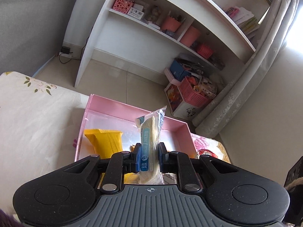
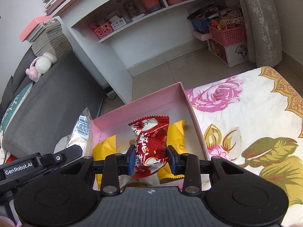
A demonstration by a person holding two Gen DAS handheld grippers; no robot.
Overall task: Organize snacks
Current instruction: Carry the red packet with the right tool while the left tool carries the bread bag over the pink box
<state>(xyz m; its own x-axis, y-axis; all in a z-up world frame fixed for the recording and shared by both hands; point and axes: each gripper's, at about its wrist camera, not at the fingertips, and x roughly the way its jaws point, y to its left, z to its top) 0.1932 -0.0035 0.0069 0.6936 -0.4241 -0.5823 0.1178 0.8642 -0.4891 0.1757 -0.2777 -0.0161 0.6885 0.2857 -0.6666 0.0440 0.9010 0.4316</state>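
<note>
Between the blue pads of the left gripper (image 1: 148, 156), clamped upright: a pale cream snack bar (image 1: 150, 141) in clear crinkly film with blue print, its crimped top tilting toward the far wall of the pink box (image 1: 132, 106). Held above the box interior, with open air all round the wrapper's upper half. Below and to the left, lying flat on the box floor, a yellow pillow pack (image 1: 107, 141) with ridged seams. Over on the other side, pinched at its waist by the right gripper (image 2: 151, 158), a glossy red foil packet (image 2: 150, 143) with white panels and saw-tooth ends, twisted slightly and raised over the same box (image 2: 191, 109). Under it, two yellow packs (image 2: 177, 136) on the floor, one each side, with a bare strip between them. Smooth, thin card walls, low and straight-edged; far corner open to the tiled floor (image 2: 161, 70) beyond. Just left of the box in the right wrist view, the film-wrapped bar (image 2: 80, 134) again, barcode showing, held beside the box's left wall. Right of the box, a wrinkled floral bedsheet (image 2: 246, 117) in pink, yellow and olive, soft and free of objects. Farther out, a white shelf unit (image 1: 98, 43) with pink baskets, a grey sofa (image 2: 47, 98), and a lace curtain (image 2: 261, 22).
</note>
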